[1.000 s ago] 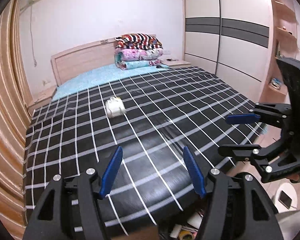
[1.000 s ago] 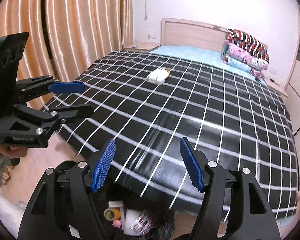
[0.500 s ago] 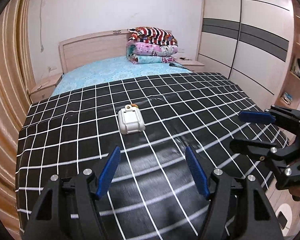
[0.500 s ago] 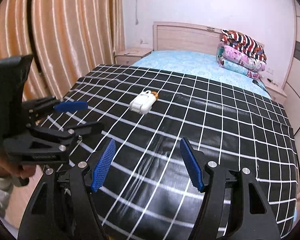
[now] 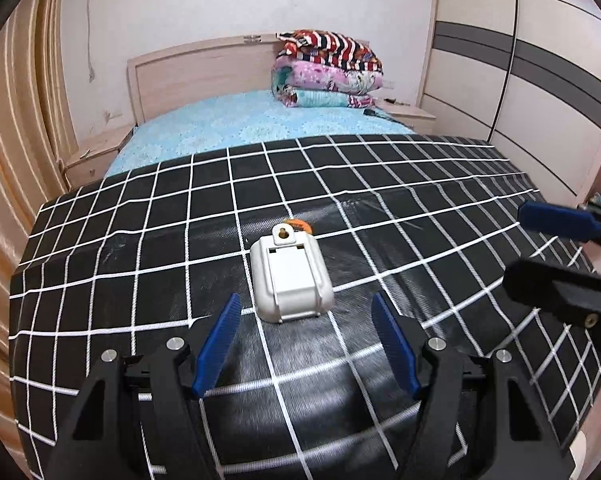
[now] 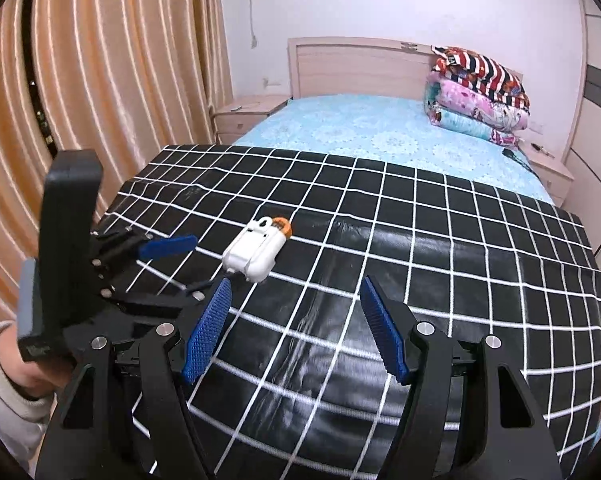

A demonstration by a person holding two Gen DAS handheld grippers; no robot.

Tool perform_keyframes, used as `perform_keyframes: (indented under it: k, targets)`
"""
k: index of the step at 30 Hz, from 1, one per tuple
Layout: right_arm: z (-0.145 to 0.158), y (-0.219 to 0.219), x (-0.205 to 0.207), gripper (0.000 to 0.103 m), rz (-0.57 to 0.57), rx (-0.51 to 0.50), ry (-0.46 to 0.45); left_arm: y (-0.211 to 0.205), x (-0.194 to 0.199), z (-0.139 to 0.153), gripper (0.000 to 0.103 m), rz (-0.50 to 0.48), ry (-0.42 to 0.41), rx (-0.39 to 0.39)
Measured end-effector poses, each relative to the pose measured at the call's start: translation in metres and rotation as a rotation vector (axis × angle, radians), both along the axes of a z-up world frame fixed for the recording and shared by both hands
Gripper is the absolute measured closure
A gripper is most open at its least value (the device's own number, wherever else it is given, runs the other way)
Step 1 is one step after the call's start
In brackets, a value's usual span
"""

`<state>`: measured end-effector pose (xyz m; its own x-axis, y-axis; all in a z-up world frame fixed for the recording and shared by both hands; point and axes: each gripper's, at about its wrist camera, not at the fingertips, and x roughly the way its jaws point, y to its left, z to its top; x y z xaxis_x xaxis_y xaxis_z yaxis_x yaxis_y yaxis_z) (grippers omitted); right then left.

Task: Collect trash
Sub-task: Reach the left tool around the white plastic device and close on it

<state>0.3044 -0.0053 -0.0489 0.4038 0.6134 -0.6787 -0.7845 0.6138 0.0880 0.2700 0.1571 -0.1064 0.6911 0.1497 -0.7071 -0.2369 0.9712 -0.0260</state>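
- A small case (image 5: 290, 276) lies on the checked cover (image 5: 380, 200), near the middle of the bed.
- The left gripper (image 5: 306, 328) hangs just near of the case, jaws apart, not touching it.
- The right gripper (image 6: 294, 316) is to the right, near of the case.
- Folded blankets (image 5: 328, 70) are stacked at the far right, against the headboard (image 5: 200, 68).
- Curtains (image 6: 120, 80) hang left of the bed; a wardrobe (image 5: 520, 80) stands right.

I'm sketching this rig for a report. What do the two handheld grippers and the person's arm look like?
Both the left gripper and the right gripper have angular black frames with silver screws and two slim blue ridged finger pads. The left one carries a tall black block on top. The hand holding it wears a pale grey sleeve.
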Motion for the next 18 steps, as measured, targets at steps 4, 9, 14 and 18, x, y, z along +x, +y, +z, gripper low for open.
perform_keyframes:
  k: [4,9,14,18]
  targets:
    - [-0.010,0.010,0.017,0.036,0.002,-0.004,0.025,0.008,0.011,-0.011,0.038,0.035,0.018,0.010]
    - [-0.025,0.017,0.033,0.037,0.002,0.002,0.077,0.019,0.026,-0.023,0.038,0.049,0.044,-0.019]
    - [-0.039,0.020,0.049,0.037,0.003,0.024,0.138,0.021,0.036,-0.025,0.038,0.039,0.055,-0.015]
    - [-0.045,0.022,0.056,0.037,-0.004,0.021,0.148,0.024,0.037,-0.026,0.048,0.036,0.055,-0.034]
